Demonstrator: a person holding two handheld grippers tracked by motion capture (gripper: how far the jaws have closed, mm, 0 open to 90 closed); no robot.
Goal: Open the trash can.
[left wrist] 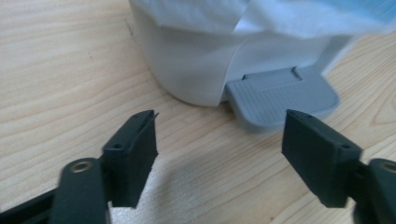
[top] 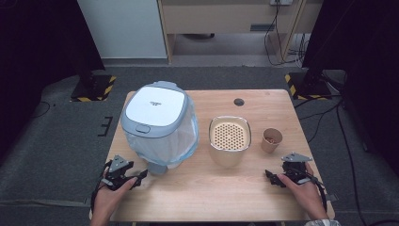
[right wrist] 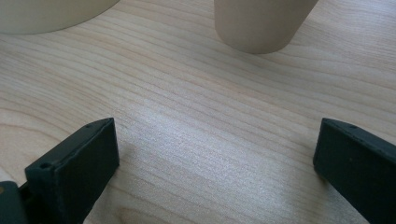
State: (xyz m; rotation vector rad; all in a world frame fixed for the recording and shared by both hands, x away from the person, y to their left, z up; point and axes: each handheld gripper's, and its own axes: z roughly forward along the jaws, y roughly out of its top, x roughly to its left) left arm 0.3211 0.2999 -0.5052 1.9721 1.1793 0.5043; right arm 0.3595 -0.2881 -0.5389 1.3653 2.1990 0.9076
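both grippers sat wide with nothing held. my left gripper [left wrist: 219, 154] faced the bin's grey pedal [left wrist: 282, 95], just ahead on the table. i figured pressing squarely on its ribbed top would work best; the right gripper [right wrist: 215, 163] idled near the paper cup [right wrist: 261, 23].

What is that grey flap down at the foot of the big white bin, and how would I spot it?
Start at the wooden table and find the largest thing on it, the white lidded bin lined with a clear bag. At its base, on the person's side, a grey ribbed pedal sticks out flat on the tabletop, just ahead of the open left claw. It is the only grey, grooved tab there.
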